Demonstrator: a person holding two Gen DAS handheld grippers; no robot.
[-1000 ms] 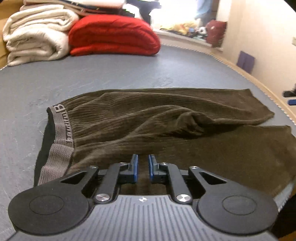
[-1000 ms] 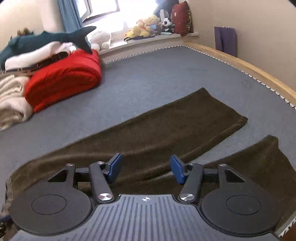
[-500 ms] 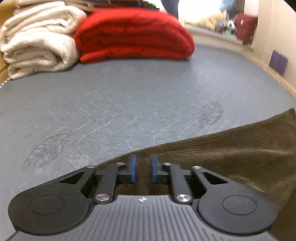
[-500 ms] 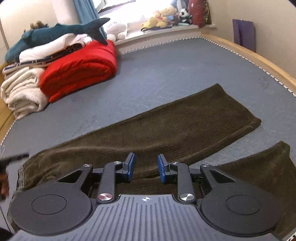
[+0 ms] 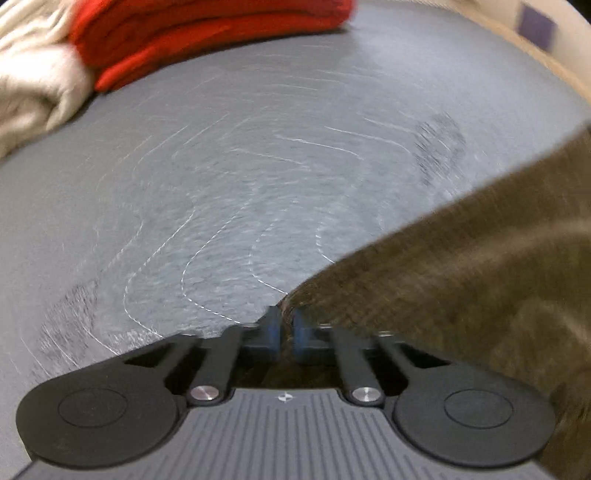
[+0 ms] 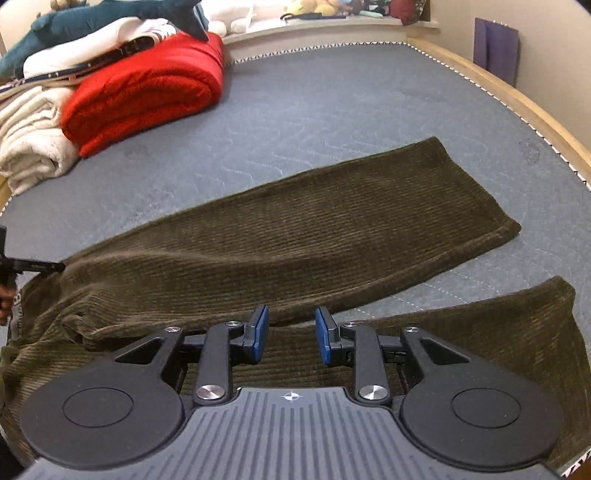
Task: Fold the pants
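Observation:
Dark olive corduroy pants (image 6: 314, 229) lie spread on the grey mattress (image 6: 332, 103), both legs running to the right, the far leg flat and the near leg under my right gripper. My right gripper (image 6: 291, 338) is open, its blue pads just above the near leg's upper edge, nothing between them. My left gripper (image 5: 286, 328) is shut on the edge of the pants (image 5: 461, 266), which drape off to the right; the view is blurred. The left gripper's tip also shows at the left edge of the right wrist view (image 6: 33, 266), at the waist end.
A folded red blanket (image 6: 147, 96) and cream blankets (image 6: 29, 140) sit at the mattress's far left, with a plush shark (image 6: 92, 16) on top. A wooden bed rim (image 6: 517, 99) runs along the right. A purple bag (image 6: 496, 48) leans on the wall.
My left gripper has closed on the pants' edge and swung toward the blankets with the cloth. My right gripper narrowed, then opened wider again, and moved over the near leg.

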